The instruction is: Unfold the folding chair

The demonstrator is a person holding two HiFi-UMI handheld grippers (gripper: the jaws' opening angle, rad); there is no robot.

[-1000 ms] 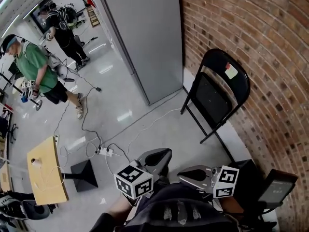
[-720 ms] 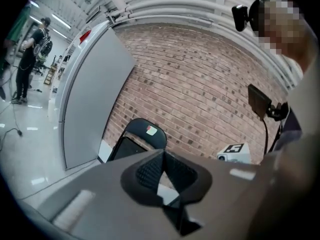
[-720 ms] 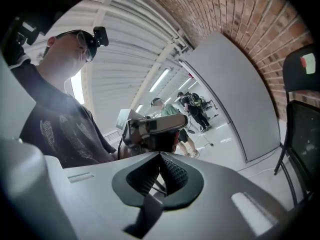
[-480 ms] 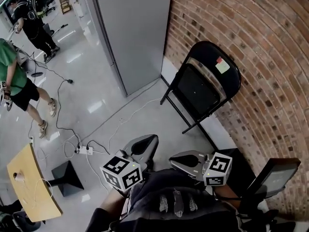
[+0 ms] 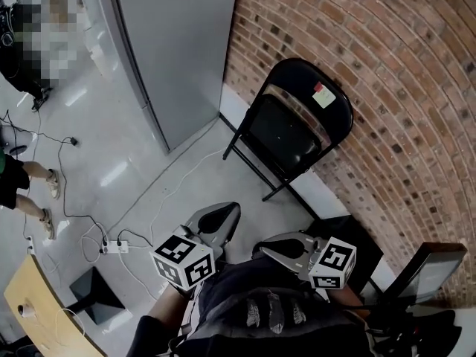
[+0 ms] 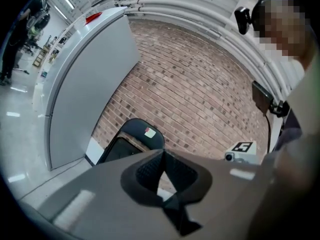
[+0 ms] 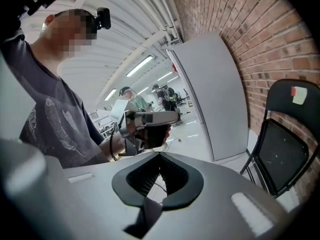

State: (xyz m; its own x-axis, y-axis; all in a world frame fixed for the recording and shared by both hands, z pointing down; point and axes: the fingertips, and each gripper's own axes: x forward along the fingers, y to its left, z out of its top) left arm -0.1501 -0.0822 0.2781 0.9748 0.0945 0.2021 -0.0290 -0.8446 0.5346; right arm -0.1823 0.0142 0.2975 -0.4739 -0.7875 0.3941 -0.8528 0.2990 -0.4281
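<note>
Head view: folding chair (image 5: 286,132) leans folded against brick wall (image 5: 387,65); looks rigid, metal, heavyish. My left gripper (image 5: 227,214) and right gripper (image 5: 269,248) are both closed, empty. I'd grab backrest rim and seat edge.

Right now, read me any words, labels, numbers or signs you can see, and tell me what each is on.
Nothing legible.
Sticker on the chair: too small to read.
Red tag on the cabinet: blurred.
Marker cubes: patterns only, no letters.
</note>
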